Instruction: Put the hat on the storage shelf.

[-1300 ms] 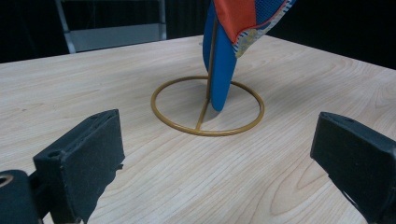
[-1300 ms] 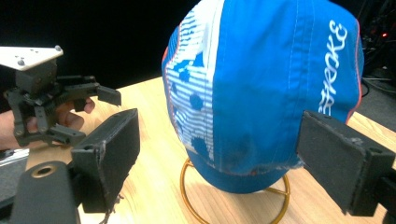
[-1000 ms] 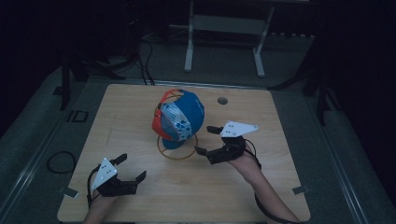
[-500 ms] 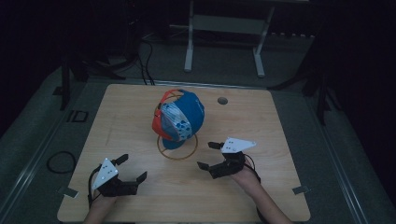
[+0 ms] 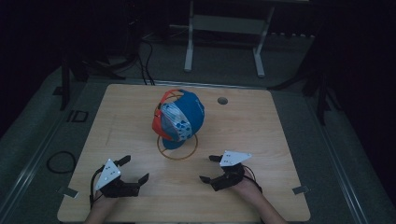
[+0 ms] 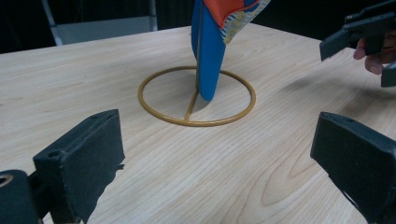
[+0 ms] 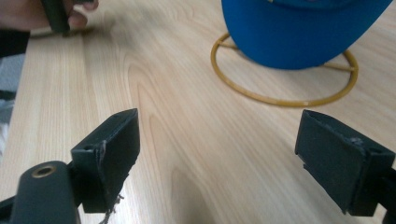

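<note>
A blue, orange and patterned cap [image 5: 178, 117] hangs on a gold wire stand whose ring base [image 5: 177, 150] rests at the middle of the wooden table [image 5: 266, 126]. My left gripper [image 5: 135, 169] lies near the front left edge, open and empty. In the left gripper view its jaws [image 6: 219, 163] stand wide apart facing the ring [image 6: 187, 122] and the cap's blue brim [image 6: 208, 56]. My right gripper [image 5: 208, 169] sits front right of the stand, open and empty. In the right gripper view [image 7: 222, 156] the cap [image 7: 299, 32] and ring [image 7: 280, 101] lie ahead.
A round cable hole [image 5: 222, 100] lies in the table's far right part. A metal frame [image 5: 224, 28] stands on the floor behind the table. A loop of cable [image 5: 60, 162] lies on the floor at the left. The other hand [image 7: 28, 14] shows top left in the right gripper view.
My right gripper has drawn back from beside the cap toward the table's front edge, staying open. The left gripper and the cap have stayed put.
</note>
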`<state>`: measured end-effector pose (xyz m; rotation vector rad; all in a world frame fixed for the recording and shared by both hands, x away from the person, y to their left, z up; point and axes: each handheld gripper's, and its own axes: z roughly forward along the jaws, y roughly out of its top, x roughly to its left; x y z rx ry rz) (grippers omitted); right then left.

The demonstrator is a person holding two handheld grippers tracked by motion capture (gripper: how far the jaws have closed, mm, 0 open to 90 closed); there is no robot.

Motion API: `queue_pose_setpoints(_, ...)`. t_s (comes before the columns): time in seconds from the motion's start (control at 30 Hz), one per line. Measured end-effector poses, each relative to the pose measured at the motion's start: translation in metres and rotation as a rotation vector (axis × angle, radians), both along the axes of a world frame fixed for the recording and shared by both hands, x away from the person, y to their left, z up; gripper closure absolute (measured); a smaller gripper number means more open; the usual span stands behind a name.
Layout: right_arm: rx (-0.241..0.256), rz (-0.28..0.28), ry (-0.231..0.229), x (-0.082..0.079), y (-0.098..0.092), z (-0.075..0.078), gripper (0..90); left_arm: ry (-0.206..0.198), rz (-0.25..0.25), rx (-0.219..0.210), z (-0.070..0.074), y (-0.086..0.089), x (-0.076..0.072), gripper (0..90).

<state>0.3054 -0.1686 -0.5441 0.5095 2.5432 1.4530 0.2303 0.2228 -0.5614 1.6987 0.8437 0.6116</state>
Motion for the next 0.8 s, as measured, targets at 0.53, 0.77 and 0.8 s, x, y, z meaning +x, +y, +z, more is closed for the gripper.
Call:
queue_pose_setpoints(0.53, -0.043, -0.031, -0.020, -0.012, -0.030, -0.012, 13.6, 0.009, 0.001, 0.049, -0.004, -0.002, 0.001, 3.0)
queue_pose_setpoints(0.77, -0.067, -0.054, -0.024, -0.013, -0.046, -0.016, 13.6, 0.002, 0.000, 0.085, -0.005, -0.006, 0.001, 3.0)
queue_pose_setpoints(0.8, -0.087, -0.060, -0.032, -0.012, -0.051, -0.017, 13.6, -0.003, 0.003, 0.086, -0.005, -0.005, 0.001, 3.0)
